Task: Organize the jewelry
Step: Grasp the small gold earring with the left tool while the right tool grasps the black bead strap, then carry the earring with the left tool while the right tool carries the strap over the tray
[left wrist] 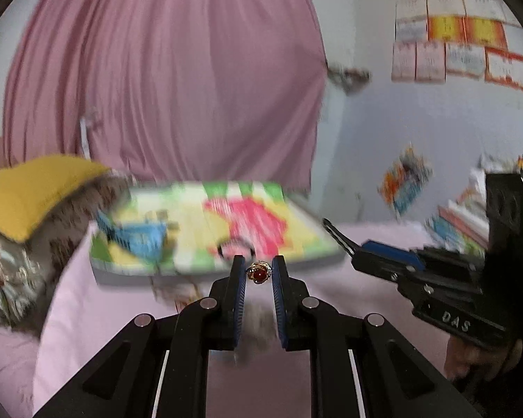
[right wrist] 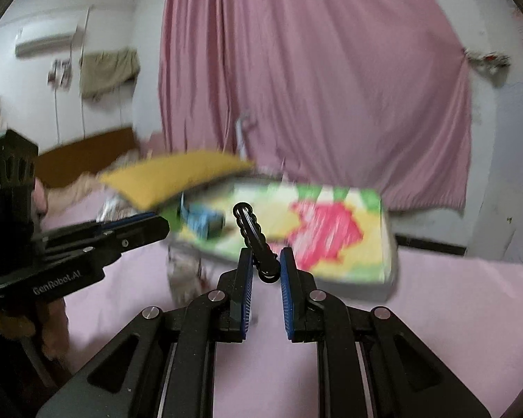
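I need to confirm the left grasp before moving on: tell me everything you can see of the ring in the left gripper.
The ring looks gold-toned, with an ornate twisted setting around a round red stone facing the camera. It sits pinched between the blue-padded fingertips of the left gripper, held above the pink cloth. Its band is hidden behind the setting.

Open pink bed surface [right wrist: 418,313] stretches below and to the right of the right gripper [right wrist: 265,271], offering passage there. Directly ahead, a thick colourful book [right wrist: 331,230] lies flat on the bed, blocking low forward travel for both grippers. A yellow cushion [left wrist: 35,191] and a patterned pillow [left wrist: 10,271] crowd the far left side. The left gripper [left wrist: 258,273] and right gripper sit side by side, each limiting the other's sideways room. A pink curtain [left wrist: 164,69] closes off the space behind the book.
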Available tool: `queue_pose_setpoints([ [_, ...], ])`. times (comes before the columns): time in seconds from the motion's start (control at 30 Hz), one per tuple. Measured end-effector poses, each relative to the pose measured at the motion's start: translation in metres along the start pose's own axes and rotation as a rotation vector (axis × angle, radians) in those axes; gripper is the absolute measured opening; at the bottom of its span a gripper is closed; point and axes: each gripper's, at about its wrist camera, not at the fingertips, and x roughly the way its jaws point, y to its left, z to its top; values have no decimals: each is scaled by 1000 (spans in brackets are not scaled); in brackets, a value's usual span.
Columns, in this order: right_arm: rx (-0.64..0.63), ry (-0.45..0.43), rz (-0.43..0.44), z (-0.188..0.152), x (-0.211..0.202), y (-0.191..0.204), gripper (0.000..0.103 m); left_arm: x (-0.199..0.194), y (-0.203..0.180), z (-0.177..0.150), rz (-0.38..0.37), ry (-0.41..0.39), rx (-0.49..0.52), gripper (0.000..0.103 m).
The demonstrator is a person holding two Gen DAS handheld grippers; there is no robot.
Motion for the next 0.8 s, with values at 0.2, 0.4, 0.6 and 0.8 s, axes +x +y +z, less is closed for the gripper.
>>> queue_pose_setpoints([
  [0.2,27,-104,-44,22,17,-3,14,11,3,26,44,-114,29,14],
  [0.4,40,-86,-79,34,51,-12,14,38,10,43,73,-132,53,14],
  [0.6,67,32,-80,33,89,-22,14,84,28,52,73,27,16,14],
  [0.8,108,180,-67,23,118,-36,14,125,42,43,78,215,-11,14],
])
